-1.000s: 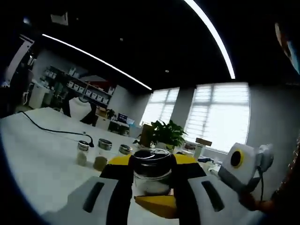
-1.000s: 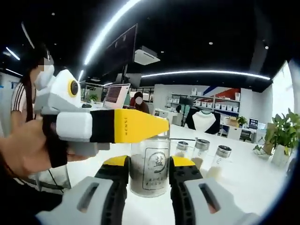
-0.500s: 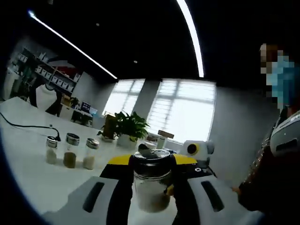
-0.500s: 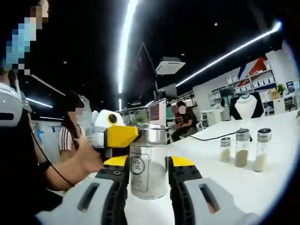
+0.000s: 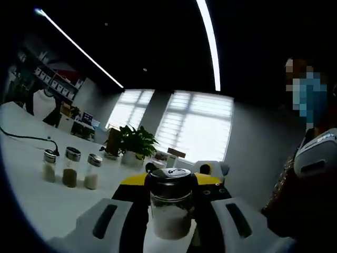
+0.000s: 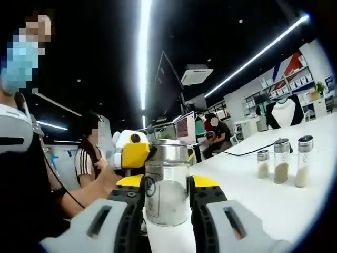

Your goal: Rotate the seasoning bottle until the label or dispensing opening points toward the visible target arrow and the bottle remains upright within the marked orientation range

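Though clamped, seasoning bottle point(image 6: 167, 184): clear glass, pale powder, metal lid.

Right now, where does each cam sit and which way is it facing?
Left gripper view: rides the left gripper, looks along its jaws past the seasoning bottle toward the windows; the person's torso at right.
Right gripper view: rides the right gripper, faces the person; their hand holds the left gripper.
Shared: the bottle, three small jars.

Left gripper point(image 5: 169, 211) and right gripper point(image 6: 167, 203) — jaws closed in from opposite sides, facing each other
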{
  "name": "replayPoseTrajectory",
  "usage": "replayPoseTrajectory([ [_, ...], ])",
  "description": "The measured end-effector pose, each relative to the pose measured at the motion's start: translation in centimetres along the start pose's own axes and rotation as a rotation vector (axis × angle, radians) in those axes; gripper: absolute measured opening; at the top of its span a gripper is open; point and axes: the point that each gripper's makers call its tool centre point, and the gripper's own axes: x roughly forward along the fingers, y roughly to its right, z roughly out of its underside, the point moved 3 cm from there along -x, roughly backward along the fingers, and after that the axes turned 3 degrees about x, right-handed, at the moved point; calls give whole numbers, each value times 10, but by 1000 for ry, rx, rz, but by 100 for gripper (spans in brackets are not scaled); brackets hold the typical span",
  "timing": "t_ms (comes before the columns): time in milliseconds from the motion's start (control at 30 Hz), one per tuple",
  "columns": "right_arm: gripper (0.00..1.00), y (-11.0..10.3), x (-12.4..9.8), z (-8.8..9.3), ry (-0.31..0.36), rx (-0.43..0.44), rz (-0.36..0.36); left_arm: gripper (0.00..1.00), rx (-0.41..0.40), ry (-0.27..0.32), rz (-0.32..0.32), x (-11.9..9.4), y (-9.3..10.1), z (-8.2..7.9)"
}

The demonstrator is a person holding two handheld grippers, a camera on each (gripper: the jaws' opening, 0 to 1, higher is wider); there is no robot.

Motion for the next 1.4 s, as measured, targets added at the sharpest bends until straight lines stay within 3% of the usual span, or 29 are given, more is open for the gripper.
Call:
replayPoseTrajectory([
  [200, 30, 15, 13, 3, -54, -102, 182, 32, 57, -37, -137, -2, -13, 1],
  [400, 30, 24, 32, 10, -54, -97, 269, 32, 131, -86, -331, -8, -31, 1],
  [600, 30, 35, 53, 21, -106, -252, 397, 32, 238, -145, -495, -20, -43, 2],
  [733, 30, 38, 74, 28, -109, -230, 395, 32, 320, -147, -538, -33, -52, 2],
  [900, 31, 40, 88, 45, -187, -264, 342, 32, 303, -118, -559, -61, -80, 7],
  [1033, 30, 46, 77, 67, -261, -239, 355, 32, 330, -116, -622, -92, -111, 12],
  [1167, 28, 49, 61, 74, -251, -176, 365, 32, 359, -128, -697, -119, -141, 21],
  [1267, 27, 50, 56, 73, -250, -167, 373, 32, 368, -140, -719, -131, -154, 27],
  [1400, 25, 51, 51, 70, -243, -162, 378, 32, 373, -154, -730, -140, -158, 32],
])
